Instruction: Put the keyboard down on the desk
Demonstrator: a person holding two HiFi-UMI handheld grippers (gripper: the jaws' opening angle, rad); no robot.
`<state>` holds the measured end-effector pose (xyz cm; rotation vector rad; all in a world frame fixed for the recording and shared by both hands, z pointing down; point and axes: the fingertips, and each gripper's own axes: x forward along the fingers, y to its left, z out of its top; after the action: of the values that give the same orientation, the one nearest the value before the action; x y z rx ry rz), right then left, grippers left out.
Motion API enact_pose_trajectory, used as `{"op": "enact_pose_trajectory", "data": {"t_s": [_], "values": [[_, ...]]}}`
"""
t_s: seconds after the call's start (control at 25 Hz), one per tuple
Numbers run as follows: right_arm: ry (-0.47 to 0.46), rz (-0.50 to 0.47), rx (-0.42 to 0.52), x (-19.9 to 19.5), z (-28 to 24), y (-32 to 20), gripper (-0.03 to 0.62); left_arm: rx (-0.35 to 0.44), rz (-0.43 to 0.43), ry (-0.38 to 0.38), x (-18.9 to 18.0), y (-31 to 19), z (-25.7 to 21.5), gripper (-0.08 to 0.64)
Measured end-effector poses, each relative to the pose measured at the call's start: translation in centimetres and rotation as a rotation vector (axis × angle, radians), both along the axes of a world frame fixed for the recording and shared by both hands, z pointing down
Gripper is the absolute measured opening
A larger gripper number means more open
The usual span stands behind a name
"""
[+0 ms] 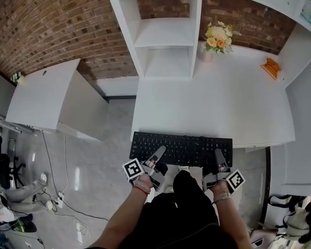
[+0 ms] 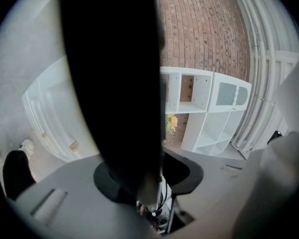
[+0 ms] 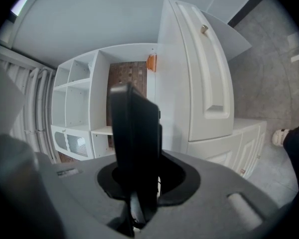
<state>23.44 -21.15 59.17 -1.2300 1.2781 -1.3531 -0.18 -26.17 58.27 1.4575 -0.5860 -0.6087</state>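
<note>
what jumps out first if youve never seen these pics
The long black keyboard at the front edge of the white desk, its near edge between the jaws of the left gripper and the right gripper. Behind it, a bunch of orange and cream flowers stands on the desk beside the white shelf unit.

The right tongs [image 3: 142,185] clamp a black keyboard [image 3: 135,133], which stands edge-on out of the dark slot between the jaws. Left of the keyboard is a white shelf unit [image 3: 82,98] with open compartments. Directly behind the keyboard is a brick wall [image 3: 127,76], and just above its top edge sits a small orange thing [image 3: 151,62]. Right of the keyboard is a white cabinet door [image 3: 204,83] with a round knob [image 3: 204,29]. Farther right are the grey floor [image 3: 269,59] and a pale shoe [image 3: 279,137].
</note>
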Motion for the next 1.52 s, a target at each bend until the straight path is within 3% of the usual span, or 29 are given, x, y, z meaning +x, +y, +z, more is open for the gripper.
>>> {"op": "enact_pose_trajectory", "data": {"t_s": [0.44,0.8,1.16,1.52], "values": [[-0.01,-0.011,-0.06,1.8,1.1,-5.7,0.067,-0.012,-0.014,0.025,1.7,-5.4,0.1,0.169],[-0.03,-0.006,-0.099,3.3,1.7,-9.7,0.067,-0.018,-0.022,0.04,3.1,-9.2,0.3,0.171],[-0.052,0.01,-0.18,3.8,2.3,-12.4,0.068,-0.132,0.008,-0.05,3.8,-12.2,1.8,0.175],[-0.076,0.065,-0.228,4.2,2.6,-14.5,0.063,-0.144,0.016,-0.068,4.3,-14.7,2.0,0.19]]}}
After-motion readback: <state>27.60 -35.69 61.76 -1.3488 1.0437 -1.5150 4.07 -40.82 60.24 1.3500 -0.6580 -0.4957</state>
